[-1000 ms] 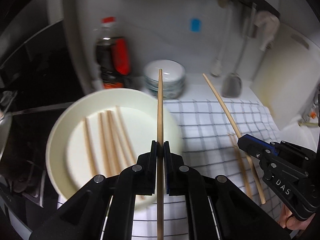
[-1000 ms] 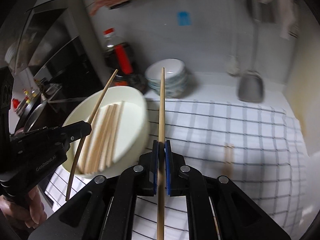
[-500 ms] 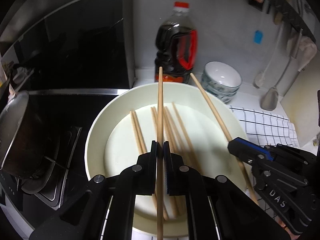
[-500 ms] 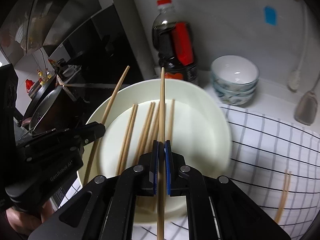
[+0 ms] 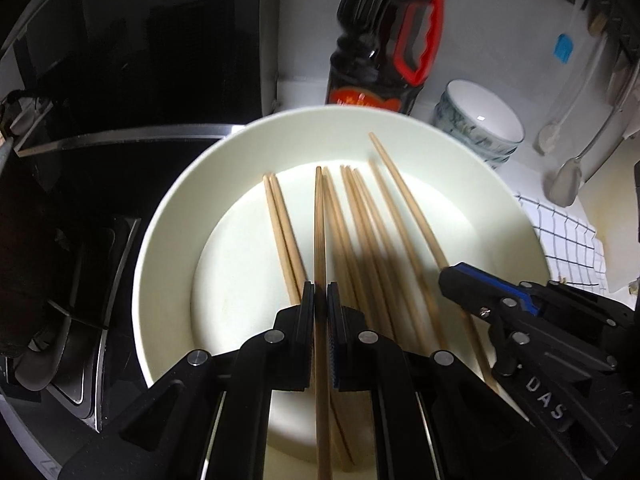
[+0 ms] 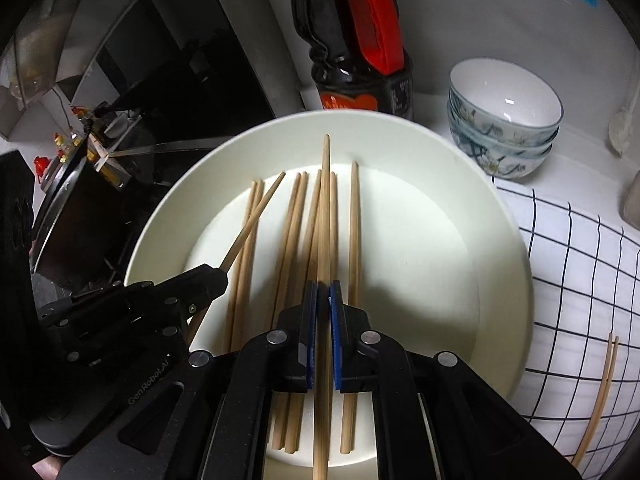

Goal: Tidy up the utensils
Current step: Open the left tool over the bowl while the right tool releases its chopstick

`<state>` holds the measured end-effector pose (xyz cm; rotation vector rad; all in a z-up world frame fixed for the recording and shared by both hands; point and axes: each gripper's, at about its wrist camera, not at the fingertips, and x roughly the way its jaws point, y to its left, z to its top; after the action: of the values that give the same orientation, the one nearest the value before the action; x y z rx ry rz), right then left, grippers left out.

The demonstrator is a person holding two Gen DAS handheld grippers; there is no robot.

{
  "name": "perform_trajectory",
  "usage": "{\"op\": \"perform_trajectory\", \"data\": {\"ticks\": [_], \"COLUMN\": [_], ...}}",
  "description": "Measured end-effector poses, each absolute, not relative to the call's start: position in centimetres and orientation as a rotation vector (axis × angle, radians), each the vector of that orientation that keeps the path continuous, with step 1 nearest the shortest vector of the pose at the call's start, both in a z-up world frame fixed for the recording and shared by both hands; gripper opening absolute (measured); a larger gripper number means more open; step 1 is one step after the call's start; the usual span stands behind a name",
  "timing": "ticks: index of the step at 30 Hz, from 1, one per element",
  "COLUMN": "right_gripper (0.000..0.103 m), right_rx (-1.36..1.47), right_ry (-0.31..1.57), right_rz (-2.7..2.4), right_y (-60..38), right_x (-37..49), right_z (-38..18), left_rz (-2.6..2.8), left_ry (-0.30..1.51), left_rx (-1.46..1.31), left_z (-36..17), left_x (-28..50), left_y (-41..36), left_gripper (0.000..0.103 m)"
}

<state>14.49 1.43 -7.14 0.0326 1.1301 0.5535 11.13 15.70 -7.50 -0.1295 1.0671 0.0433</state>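
Note:
A large white plate (image 5: 168, 216) (image 6: 500, 248) holds several wooden chopsticks (image 5: 360, 220) (image 6: 292, 220) lying side by side. My left gripper (image 5: 319, 292) is shut on one chopstick (image 5: 319, 216), held just above the plate's middle. It also shows in the right wrist view (image 6: 218, 276) at the left. My right gripper (image 6: 323, 292) is shut on another chopstick (image 6: 326, 184) above the plate. It also shows in the left wrist view (image 5: 452, 276) at the right. Two more chopsticks (image 6: 600, 392) lie on the checked cloth (image 6: 580, 264).
A dark sauce bottle (image 5: 384, 40) (image 6: 356, 40) stands behind the plate. Stacked bowls (image 5: 480, 124) (image 6: 504, 116) sit to its right. A black stove (image 5: 80, 160) with a pan (image 6: 60, 200) is at the left. Utensils hang on the wall (image 5: 568, 184) at the right.
Both grippers have moved left and down from over the cloth to low over the plate, each still holding its chopstick. The plate now fills both views.

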Motion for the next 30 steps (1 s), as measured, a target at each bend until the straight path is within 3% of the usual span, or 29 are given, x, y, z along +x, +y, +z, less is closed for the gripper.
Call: {"op": "perform_trajectory", "data": {"ticks": [4, 6, 8, 10, 13, 20, 30], "right_gripper": [0.007, 0.017, 0.026, 0.026, 0.027, 0.04, 0.047], "right_rx": [0.025, 0.019, 0.016, 0.016, 0.019, 0.021, 0.053], "right_ry": [1.155, 1.15, 1.137, 1.125, 1.112, 1.08, 1.057], "right_rz": [0.537, 0.532, 0.522, 0.517, 0.506, 0.501, 0.501], "right_y": [1.4, 1.4, 1.2, 0.8, 0.1, -1.3, -4.0], "right_x": [14.8, 14.8, 14.8, 14.6, 14.2, 12.7, 9.9], "right_z": [-7.8, -7.7, -7.3, -6.9, -6.4, -5.4, -3.9], "left_rz": [0.053, 0.061, 0.083, 0.103, 0.128, 0.174, 0.179], "left_ry": [1.083, 1.084, 1.068, 1.036, 1.017, 0.996, 0.974], "left_rx": [-0.139, -0.141, -0.147, -0.157, -0.158, -0.159, -0.158], "left_z": [-7.9, -7.9, -7.5, -6.8, -5.9, -4.6, -2.8], "left_x": [11.2, 11.1, 10.8, 10.4, 9.8, 8.0, 5.4], "left_y": [16.0, 16.2, 16.6, 17.0, 17.5, 18.6, 17.8], "left_gripper": [0.008, 0.019, 0.05, 0.068, 0.072, 0.084, 0.086]}}
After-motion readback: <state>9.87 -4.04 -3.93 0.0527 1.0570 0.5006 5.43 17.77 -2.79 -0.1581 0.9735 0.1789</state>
